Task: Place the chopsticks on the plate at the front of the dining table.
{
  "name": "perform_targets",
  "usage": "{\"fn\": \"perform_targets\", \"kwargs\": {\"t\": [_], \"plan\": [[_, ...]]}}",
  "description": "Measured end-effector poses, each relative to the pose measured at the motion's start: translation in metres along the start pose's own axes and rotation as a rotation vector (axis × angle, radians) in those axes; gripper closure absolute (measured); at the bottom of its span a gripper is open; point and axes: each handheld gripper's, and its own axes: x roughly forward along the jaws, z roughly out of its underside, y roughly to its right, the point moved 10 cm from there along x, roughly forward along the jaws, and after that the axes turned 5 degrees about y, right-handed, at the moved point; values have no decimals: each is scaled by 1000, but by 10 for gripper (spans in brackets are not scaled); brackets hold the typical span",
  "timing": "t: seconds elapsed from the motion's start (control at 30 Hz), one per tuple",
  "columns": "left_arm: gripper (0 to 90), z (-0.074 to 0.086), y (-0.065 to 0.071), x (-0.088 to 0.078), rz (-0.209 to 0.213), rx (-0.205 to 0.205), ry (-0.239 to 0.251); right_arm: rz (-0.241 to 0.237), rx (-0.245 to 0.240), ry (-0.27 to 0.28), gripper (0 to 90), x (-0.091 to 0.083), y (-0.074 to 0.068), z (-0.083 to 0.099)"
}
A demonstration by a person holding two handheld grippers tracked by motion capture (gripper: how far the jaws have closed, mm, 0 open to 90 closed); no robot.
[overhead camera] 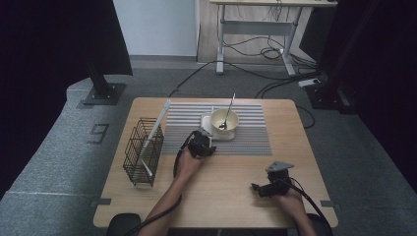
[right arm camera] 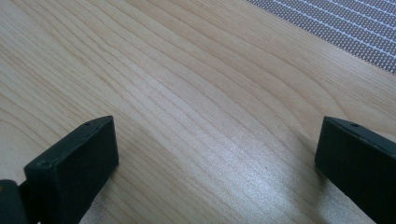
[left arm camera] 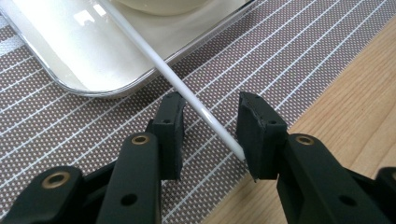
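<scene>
Between the parted jaws of the left tool (left arm camera: 210, 126) lies a thin white stick (left arm camera: 187, 91); the pads do not press it, so it is released. One end rests on the striped mat (left arm camera: 70, 135) and the stick leans up over the white tray (left arm camera: 84, 70) beside the bowl (overhead camera: 224, 119) with a spoon (overhead camera: 227, 112). I judge the placing done and only the retreat left. The right tool (right arm camera: 217, 154) waits wide open and empty over the bare table (right arm camera: 187, 70).

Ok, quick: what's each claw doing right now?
Left claw: open, thin white plastic stick lies between its jaws, not pressed.
Right claw: open wide, holding nothing, over the light wooden table.
</scene>
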Motion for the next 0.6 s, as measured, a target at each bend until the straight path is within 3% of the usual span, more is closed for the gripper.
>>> {"fn": "perform_targets", "kwargs": {"t": [0.3,0.6], "plan": [[593,0,1,1,0,2,8,0,0,0,0,0,0,0],[453,-3,0,-8,3,9,30,0,0,0,0,0,0,0]]}}
